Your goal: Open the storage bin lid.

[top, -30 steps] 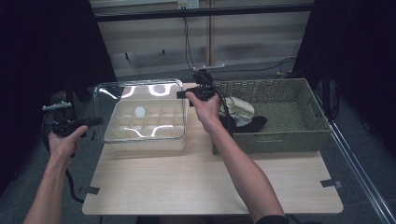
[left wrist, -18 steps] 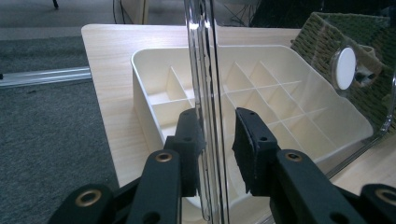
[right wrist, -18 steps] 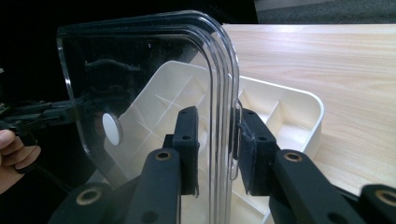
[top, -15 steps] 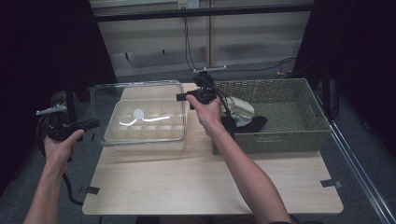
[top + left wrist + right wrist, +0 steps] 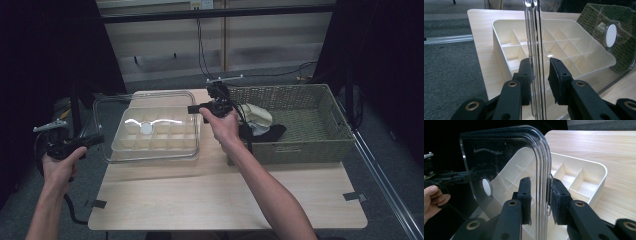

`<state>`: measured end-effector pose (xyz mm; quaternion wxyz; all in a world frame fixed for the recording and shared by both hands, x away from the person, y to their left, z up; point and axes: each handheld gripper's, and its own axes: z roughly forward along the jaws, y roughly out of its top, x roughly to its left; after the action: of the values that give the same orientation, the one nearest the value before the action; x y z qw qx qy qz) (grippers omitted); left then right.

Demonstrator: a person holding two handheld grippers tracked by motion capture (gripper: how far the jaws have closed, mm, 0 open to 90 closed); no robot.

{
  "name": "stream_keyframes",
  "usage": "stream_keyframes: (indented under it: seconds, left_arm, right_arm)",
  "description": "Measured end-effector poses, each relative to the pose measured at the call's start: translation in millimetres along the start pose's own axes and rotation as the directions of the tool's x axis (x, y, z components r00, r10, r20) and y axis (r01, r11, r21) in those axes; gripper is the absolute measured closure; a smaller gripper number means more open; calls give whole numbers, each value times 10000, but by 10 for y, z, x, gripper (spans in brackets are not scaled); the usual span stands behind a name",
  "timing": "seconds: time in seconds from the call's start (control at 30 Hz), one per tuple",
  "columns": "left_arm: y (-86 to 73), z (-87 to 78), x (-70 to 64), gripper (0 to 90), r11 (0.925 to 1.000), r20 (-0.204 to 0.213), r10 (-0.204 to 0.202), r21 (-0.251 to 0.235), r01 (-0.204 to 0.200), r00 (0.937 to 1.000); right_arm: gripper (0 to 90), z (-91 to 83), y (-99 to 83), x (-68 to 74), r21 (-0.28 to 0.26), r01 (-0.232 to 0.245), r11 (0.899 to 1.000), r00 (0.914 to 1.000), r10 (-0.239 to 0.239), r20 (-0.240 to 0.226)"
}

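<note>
We note a cream plastic tray on the pale wood-grain table, divided by thin walls into a grid of small rectangular compartments; every compartment we can see is bare. Above it hangs a clear, hard plastic lid, rectangular with rounded corners and a stepped rim, carrying one white round disc near its middle. The lid sits low over the tray, raised off it. The left claw pinches the lid's edge at the left end, both pads on the rim; the right claw pinches the opposite edge the same way, so each claw is narrowed onto the lid. In the high view the left claw sits just off the table's left edge and the right claw just beside the tray's far right corner. To the right of the tray stands an olive woven basket, rectangular, coarse weave, holding a cream cloth bundle and something black we cannot identify.
</note>
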<state>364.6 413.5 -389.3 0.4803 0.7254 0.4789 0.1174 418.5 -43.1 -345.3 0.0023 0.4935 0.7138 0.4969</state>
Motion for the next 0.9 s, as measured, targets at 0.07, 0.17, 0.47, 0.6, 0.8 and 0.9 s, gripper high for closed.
stream_keyframes:
  seconds: [0.07, 0.17, 0.47, 0.6, 0.8, 0.9]
  left_arm:
    - [-30, -17, -8, 724, 10000, 7, 8, 12, -8, 10000]
    - [-63, -32, -26, 725, 10000, -46, -25, 1, 25, 10000]
    - [-209, -79, -63, 731, 9999, 48, -111, 5, 111, 9999]
    - [-246, -112, -95, 733, 10000, 24, -45, 44, 45, 10000]
    - [-326, -134, -129, 737, 9999, 18, -54, 163, 54, 10000]
    - [-358, -149, -151, 740, 9999, 30, -87, 126, 87, 10000]
  right_arm:
    - [729, -9, -15, 17, 24, 32, 10000, 10000, -32, -39]
    - [729, -13, -35, 31, 78, 64, 9999, 10000, -63, -27]
    - [728, -37, -171, 56, 230, 111, 9997, 9999, -110, -53]
    - [728, -60, -237, 59, 296, 90, 9995, 9999, -87, -111]
    - [728, -97, -341, 78, 351, 127, 9993, 9998, -122, -154]
    - [729, -121, -392, 92, 378, 102, 9992, 9998, -95, -190]
